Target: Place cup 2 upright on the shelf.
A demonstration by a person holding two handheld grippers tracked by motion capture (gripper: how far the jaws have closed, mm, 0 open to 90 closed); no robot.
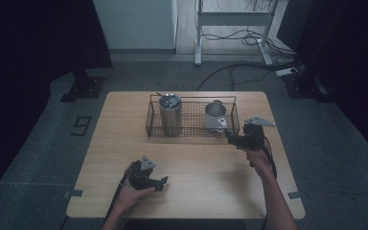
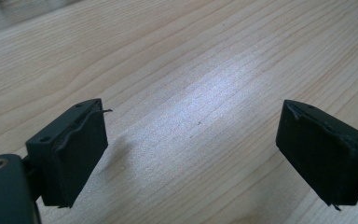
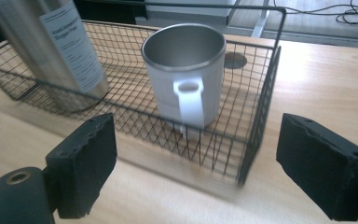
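A black wire basket (image 1: 149, 120) stands at the back of the wooden table (image 1: 196, 167). Inside it are a tall steel tumbler (image 1: 170, 115) on the left and a white mug (image 1: 215, 116) with a steel inside on the right. My right gripper (image 1: 231, 137) hovers just in front of the basket's right corner, its jaws apart and empty. In the right gripper view the mug (image 3: 185, 74) faces me with its handle forward, behind the basket's mesh wall (image 3: 265, 88), and the tumbler (image 3: 56, 46) stands to its left. My left gripper (image 1: 162, 182) rests low at the table's front left, open over bare wood (image 2: 193, 70).
A white cabinet (image 1: 136, 24) and a metal desk frame (image 1: 232, 19) with loose cables on the floor stand beyond the table. Dark stands flank the table on both sides. Bare tabletop lies between the basket and the front edge.
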